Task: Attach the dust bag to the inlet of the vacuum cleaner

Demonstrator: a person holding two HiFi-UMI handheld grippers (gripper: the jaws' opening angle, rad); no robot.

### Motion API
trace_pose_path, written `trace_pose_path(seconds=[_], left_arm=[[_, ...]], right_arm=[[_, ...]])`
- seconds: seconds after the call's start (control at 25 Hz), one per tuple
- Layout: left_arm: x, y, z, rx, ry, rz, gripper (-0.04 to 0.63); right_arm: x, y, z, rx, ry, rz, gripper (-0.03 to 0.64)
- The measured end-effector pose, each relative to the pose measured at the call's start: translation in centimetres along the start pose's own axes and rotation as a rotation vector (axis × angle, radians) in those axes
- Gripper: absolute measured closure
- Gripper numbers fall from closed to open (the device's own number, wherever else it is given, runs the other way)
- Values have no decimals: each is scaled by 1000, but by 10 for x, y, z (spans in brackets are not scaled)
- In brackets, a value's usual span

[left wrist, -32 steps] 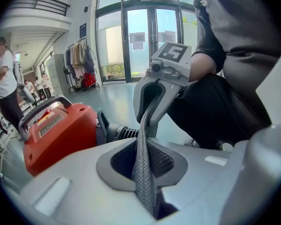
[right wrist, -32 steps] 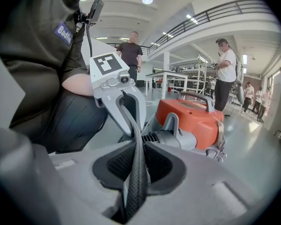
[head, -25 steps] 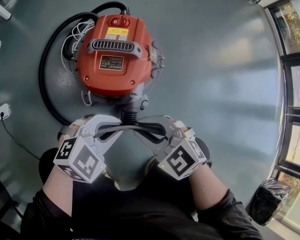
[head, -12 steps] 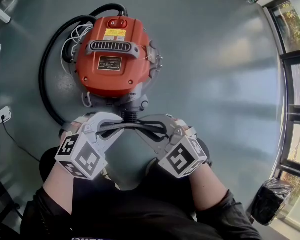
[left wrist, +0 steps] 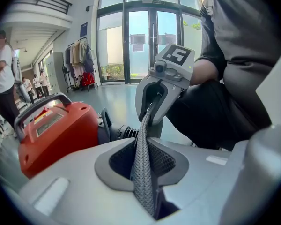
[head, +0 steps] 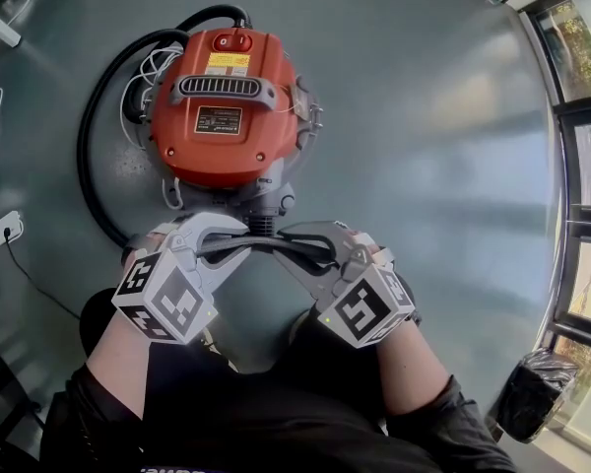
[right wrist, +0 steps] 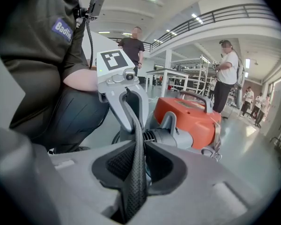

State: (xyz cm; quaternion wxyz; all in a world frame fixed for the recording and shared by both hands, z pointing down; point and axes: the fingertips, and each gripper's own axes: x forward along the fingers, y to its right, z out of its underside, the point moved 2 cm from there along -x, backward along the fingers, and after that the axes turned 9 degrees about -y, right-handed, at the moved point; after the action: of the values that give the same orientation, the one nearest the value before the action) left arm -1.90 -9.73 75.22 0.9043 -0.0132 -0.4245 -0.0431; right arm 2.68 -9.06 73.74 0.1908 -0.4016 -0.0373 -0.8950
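Observation:
A red vacuum cleaner [head: 227, 116] stands on the grey floor, its ribbed grey inlet [head: 263, 227] facing me. A dark mesh dust bag [head: 276, 248] is stretched as a band between my two grippers, right in front of the inlet. My left gripper [head: 234, 236] has the bag's fabric [left wrist: 143, 168] between its pads; its jaws are opening slightly while the pads still pinch the mesh. My right gripper [head: 300, 239] is shut on the other side of the bag [right wrist: 136, 172]. Each gripper view shows the vacuum [left wrist: 56, 130] [right wrist: 189, 116] and the inlet [left wrist: 124, 131] [right wrist: 157, 137] just beyond the bag.
A black hose [head: 89, 156] loops round the vacuum's left side, beside white cords. A white socket block [head: 2, 223] lies at the far left. A black bag [head: 527, 392] sits at the lower right by the window frames [head: 581, 166]. People stand in the background.
Both grippers have crept slightly nearer the vacuum's inlet with the bag band between them. The vacuum has not moved.

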Motion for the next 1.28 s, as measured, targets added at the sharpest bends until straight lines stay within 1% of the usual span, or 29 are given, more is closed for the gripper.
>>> trace_pose_path(seconds=[0.12,0.32,0.48,0.6,0.68,0.8,0.96,1.12,1.2,1.28], left_arm=[[1,-2,2,-32,18,12,515],[-9,-5,5,-19,33,-11,512],[-9,-8,3,0,18,-25,506],[-3,-10,2,0,-6,-34,493],[0,-10,2,-10,-9,-24,483],[-2,-9,5,-33,17,-8,490],[-7,-12,11,-63,47,-5,498],[2,-13,5,-31,10,-24,482],[7,-11,4,-28,-2,-14,485],[7,-10,4,-42,0,9,491]], right_arm=[[7,3,3,0,-9,-1,551],[5,3,1,-24,-7,-1,548],[1,6,5,-14,-12,11,548],[4,5,10,6,-19,12,546],[7,5,11,11,-23,15,542],[8,6,9,-14,-30,20,540],[7,6,10,-38,-28,18,538],[5,8,13,-7,-30,29,540],[6,10,16,16,-32,41,537],[8,10,16,12,-39,50,534]])
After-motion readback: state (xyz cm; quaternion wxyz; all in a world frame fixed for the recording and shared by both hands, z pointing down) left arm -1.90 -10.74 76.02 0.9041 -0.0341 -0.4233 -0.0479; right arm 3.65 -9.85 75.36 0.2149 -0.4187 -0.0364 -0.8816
